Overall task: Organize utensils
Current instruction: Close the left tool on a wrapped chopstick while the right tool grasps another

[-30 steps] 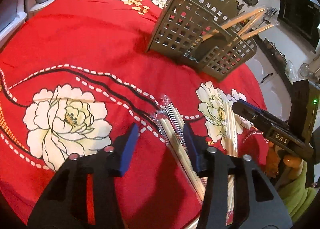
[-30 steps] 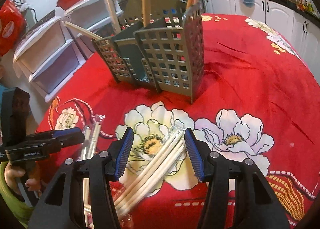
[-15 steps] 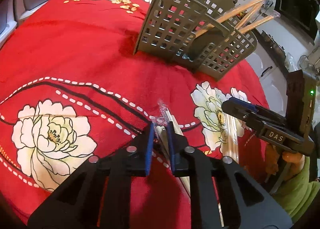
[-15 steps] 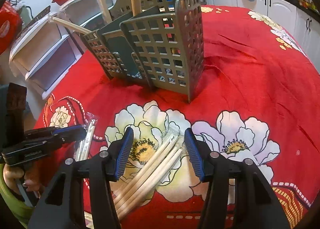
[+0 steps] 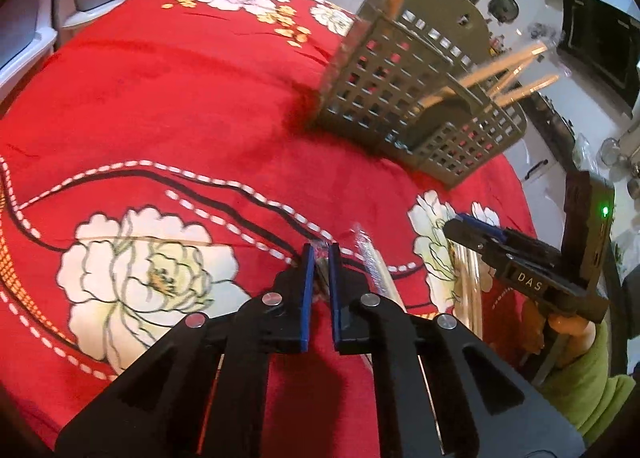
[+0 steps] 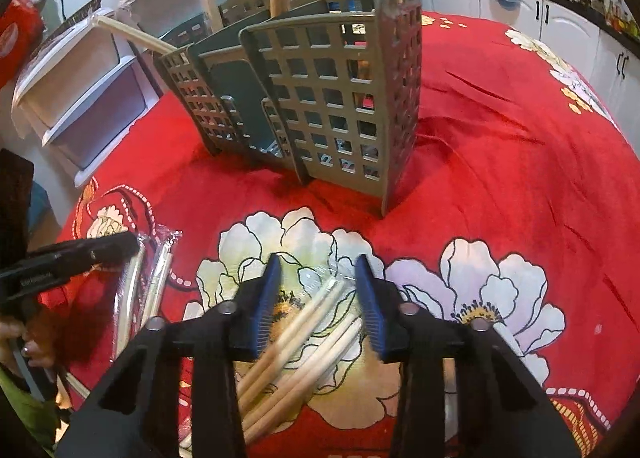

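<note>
L wrist view: my left gripper [image 5: 321,254] had its jaws pinched narrow on the tip of a wrapped chopstick pack [image 5: 320,264], w/ a second wrapped pack [image 5: 372,262] lying just beside it on the red cloth [image 5: 160,98]. The caddy [image 5: 416,106] stood well apart, further back, w/ several sticks already leaning out of it, so I judged the job partly done. Open cloth lay btwn me and the caddy, an easy path. The table edge dropped off just past the caddy on the far R side. R wrist view: my right gripper [image 6: 316,290] sat wide open astride a loose bundle of chopsticks [image 6: 304,334], not gripping. Those were still to go, plus the packs [image 6: 154,278] by the L gripper. The caddy wall [image 6: 340,106] stood near ahead, w/ bare cloth to its R.
</note>
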Motion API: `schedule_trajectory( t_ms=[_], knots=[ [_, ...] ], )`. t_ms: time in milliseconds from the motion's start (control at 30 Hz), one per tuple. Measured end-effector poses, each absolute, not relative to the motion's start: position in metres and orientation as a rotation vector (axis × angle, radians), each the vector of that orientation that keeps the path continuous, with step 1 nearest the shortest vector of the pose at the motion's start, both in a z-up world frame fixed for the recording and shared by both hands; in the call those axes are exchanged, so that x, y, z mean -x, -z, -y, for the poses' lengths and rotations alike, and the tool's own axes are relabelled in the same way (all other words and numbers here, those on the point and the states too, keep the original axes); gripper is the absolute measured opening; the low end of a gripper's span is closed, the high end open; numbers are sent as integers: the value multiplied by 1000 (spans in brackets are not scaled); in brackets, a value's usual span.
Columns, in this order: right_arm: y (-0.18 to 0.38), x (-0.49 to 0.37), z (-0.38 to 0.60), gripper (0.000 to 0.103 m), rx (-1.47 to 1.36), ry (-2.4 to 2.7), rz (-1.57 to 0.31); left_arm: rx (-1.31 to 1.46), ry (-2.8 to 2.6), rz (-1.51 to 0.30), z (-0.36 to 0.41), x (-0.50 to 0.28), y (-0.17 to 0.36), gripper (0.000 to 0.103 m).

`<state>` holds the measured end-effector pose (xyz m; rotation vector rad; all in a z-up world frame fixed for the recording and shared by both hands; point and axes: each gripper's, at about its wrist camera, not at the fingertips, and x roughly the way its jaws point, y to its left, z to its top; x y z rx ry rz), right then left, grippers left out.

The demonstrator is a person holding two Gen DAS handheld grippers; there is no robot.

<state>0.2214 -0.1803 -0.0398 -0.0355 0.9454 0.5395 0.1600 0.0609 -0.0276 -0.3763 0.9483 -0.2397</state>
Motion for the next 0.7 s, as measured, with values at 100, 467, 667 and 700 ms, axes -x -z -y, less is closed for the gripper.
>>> schedule_trajectory(
  t_ms=[100,467,667,700],
  knots=[
    [39,-221,176,18,57,-547,-937,383,229,-939,-68,-160,25,1],
    [21,-222,169,13,38,-565,-871,439,256,-947,-78,-163,23,2],
    [7,-223,168,13,22,-566,-831,478,289,-1002,-77,-166,36,26],
    [3,-223,168,12,18,-567,-819,475,291,-1005,-76,-166,36,28]
  ],
)
